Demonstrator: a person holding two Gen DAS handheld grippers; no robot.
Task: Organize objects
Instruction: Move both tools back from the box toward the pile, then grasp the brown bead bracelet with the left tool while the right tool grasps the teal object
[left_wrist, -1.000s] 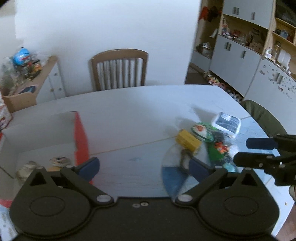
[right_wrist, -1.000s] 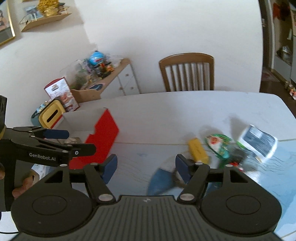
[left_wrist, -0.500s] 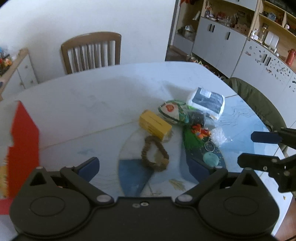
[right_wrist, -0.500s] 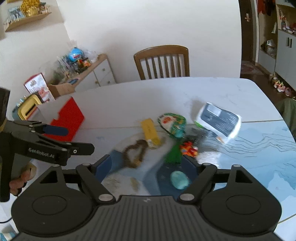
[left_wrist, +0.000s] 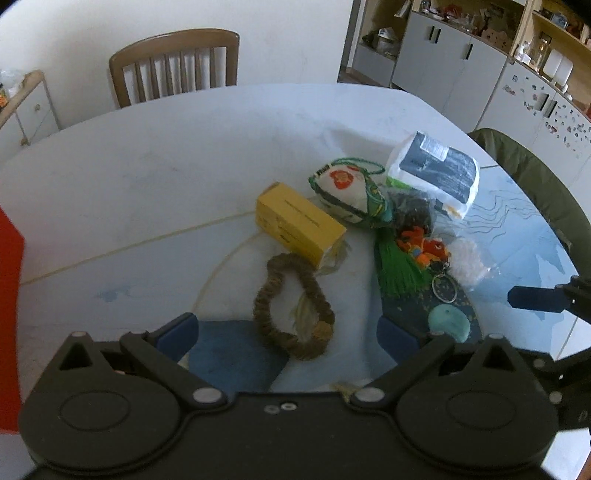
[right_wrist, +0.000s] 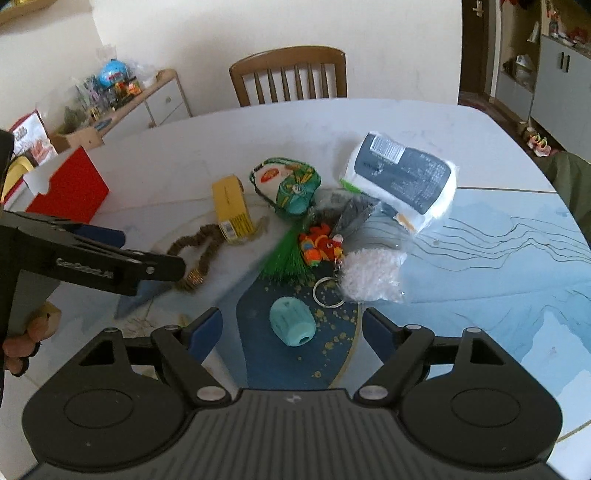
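A pile lies mid-table: a yellow box (left_wrist: 299, 221), a brown braided ring (left_wrist: 291, 306), a green-and-white pouch (left_wrist: 347, 192), a white-and-dark packet (left_wrist: 436, 170), a green tassel with an orange toy keychain (right_wrist: 321, 245), a bag of white granules (right_wrist: 373, 275) and a teal cylinder (right_wrist: 291, 321). My left gripper (left_wrist: 286, 330) is open, low over the brown ring, which shows between its fingers. My right gripper (right_wrist: 291, 328) is open, with the teal cylinder just ahead between its fingers, untouched. A red-and-white box (right_wrist: 70, 184) stands at the left.
A wooden chair (left_wrist: 173, 62) stands at the far side of the table (left_wrist: 147, 177). A low cabinet with toys (right_wrist: 122, 96) is at the back left, grey cupboards (left_wrist: 461, 66) at the back right. A green chair back (left_wrist: 532, 181) sits by the table's right edge.
Both grippers have come down and closer to the pile. The left view has swung from the red-and-white box to the brown ring. The right jaws have widened.
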